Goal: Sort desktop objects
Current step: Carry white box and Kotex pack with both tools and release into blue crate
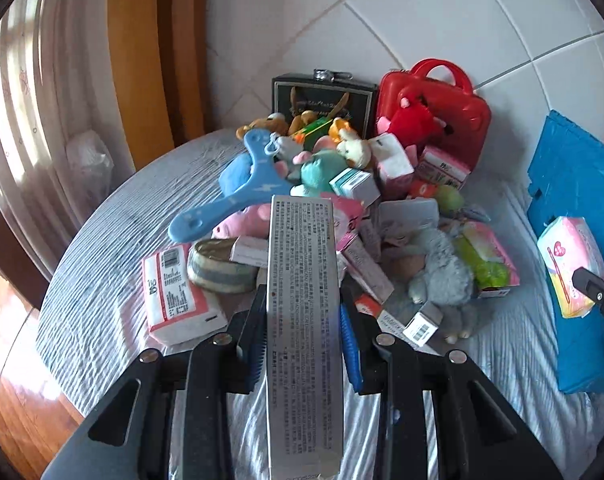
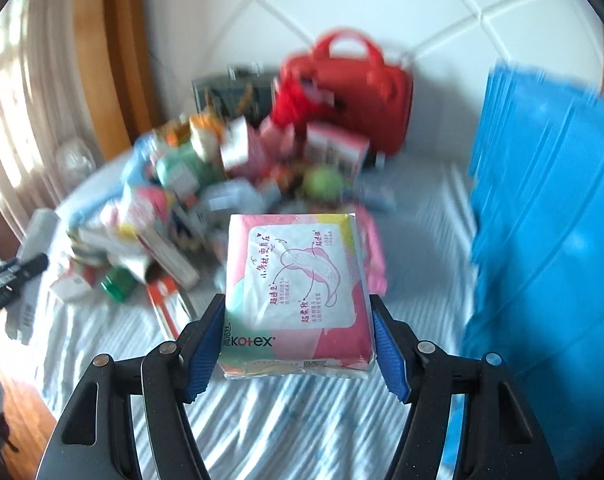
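My left gripper is shut on a long silver box covered in small print, lifted above the striped cloth. Behind it lies a heap of small boxes, tissue packs and plush toys. My right gripper is shut on a pink sanitary pad pack, its blue pads pressing both sides, held clear of the cloth. That same pad pack and the right gripper's tip show at the right edge of the left wrist view. The left gripper with the silver box appears at the left edge of the right wrist view.
A red plastic case and a dark box stand at the back against the tiled wall. A blue folding crate sits at the right. A blue paddle and a grey plush lie in the heap.
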Demonstrator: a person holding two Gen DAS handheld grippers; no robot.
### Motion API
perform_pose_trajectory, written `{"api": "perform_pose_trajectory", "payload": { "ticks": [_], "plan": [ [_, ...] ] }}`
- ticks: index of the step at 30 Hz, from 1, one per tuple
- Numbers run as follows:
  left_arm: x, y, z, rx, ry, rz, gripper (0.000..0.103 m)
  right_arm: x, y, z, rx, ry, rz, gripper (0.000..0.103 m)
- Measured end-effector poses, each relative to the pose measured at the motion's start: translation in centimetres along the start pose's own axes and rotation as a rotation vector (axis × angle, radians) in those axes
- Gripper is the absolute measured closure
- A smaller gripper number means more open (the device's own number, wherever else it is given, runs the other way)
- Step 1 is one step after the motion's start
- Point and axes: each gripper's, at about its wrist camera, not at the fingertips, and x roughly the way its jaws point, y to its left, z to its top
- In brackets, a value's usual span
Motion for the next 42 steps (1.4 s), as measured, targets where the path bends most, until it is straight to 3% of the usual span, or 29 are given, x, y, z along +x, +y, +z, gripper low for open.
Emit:
{"api": "perform_pose_trajectory", "payload": {
  "ticks": [7,15,24,35,42],
  "plan": [
    [-5.2,-5.5,2.9,0.097,-0.131,-0.107,0.071,-8.9,-0.5,2.8,0.000,-0.249,-0.030,0.035],
    [-9.0,-13.9,5.4,0.220,-0.229,-0.260,0.071,-15.0,-4.4,3.7,0.063,-0.391,-0.141,0.035],
    [-12.6,-23.4,6.9,0.330,-0.314,-0.410,0.071,-19.5,-11.3,3.1,0.155,-0.450,-0.333,0.035],
    [-15.3,-35.1,8.5,0.417,-0.349,-0.545,0.071,-22.5,-21.6,0.4,0.264,-0.434,-0.551,0.035],
    [-15.5,-42.0,8.1,0.463,-0.292,-0.582,0.071,-22.3,-27.1,-0.7,0.318,-0.395,-0.631,0.035]
  ]
}}
